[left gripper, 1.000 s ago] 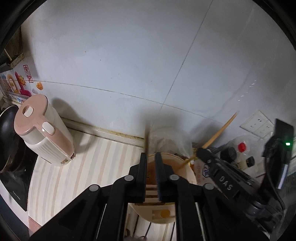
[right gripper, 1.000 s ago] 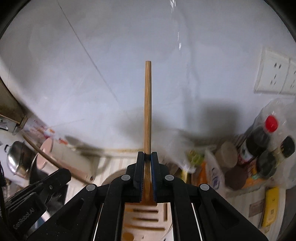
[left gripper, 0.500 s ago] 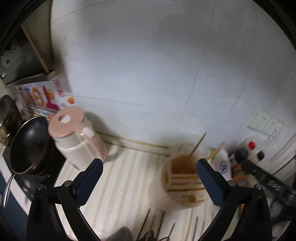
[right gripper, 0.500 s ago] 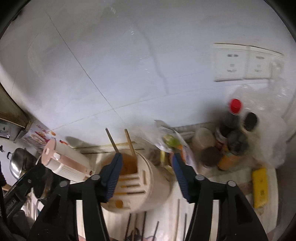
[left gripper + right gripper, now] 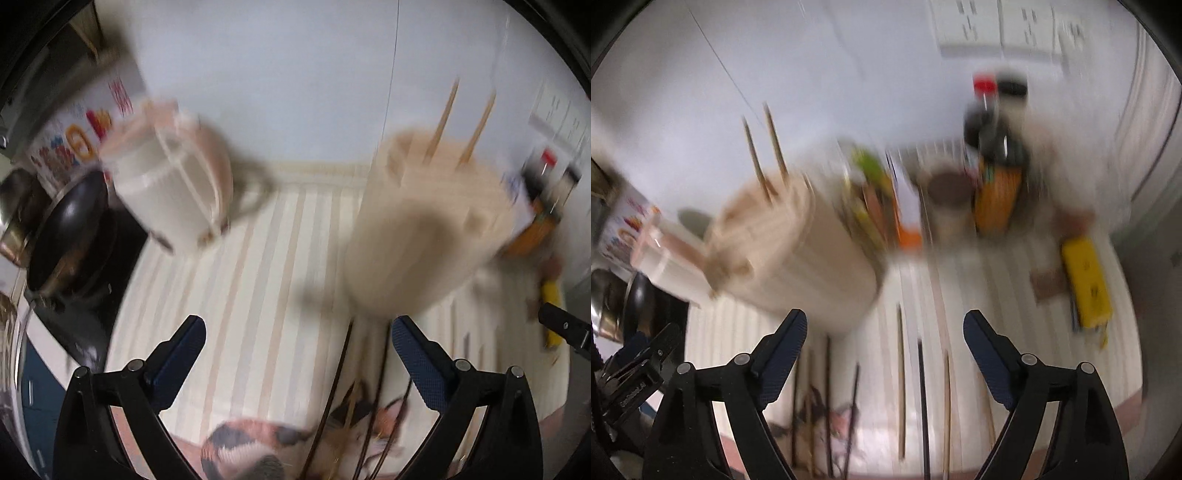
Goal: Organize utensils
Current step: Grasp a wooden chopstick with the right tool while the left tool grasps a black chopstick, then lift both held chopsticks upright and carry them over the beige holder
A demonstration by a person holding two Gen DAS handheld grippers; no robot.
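Both views are motion-blurred. A beige utensil holder [image 5: 424,236] [image 5: 798,251] stands on the striped counter with two wooden chopsticks [image 5: 443,118] [image 5: 768,147] upright in it. Several loose chopsticks [image 5: 921,387] [image 5: 332,406] lie on the counter in front of it. My left gripper [image 5: 295,343] is open and empty, low over the counter, left of the holder. My right gripper [image 5: 884,336] is open and empty above the loose chopsticks, right of the holder.
A pink and white kettle [image 5: 173,177] and a black pan [image 5: 70,236] stand at the left. Sauce bottles [image 5: 993,147], packets [image 5: 875,199] and a yellow box [image 5: 1086,280] crowd the right. A tiled wall with sockets [image 5: 1004,33] is behind.
Both grippers let go of chopsticks into the holder, opened wide and dropped down toward the counter. The two chopsticks now stand in the holder.
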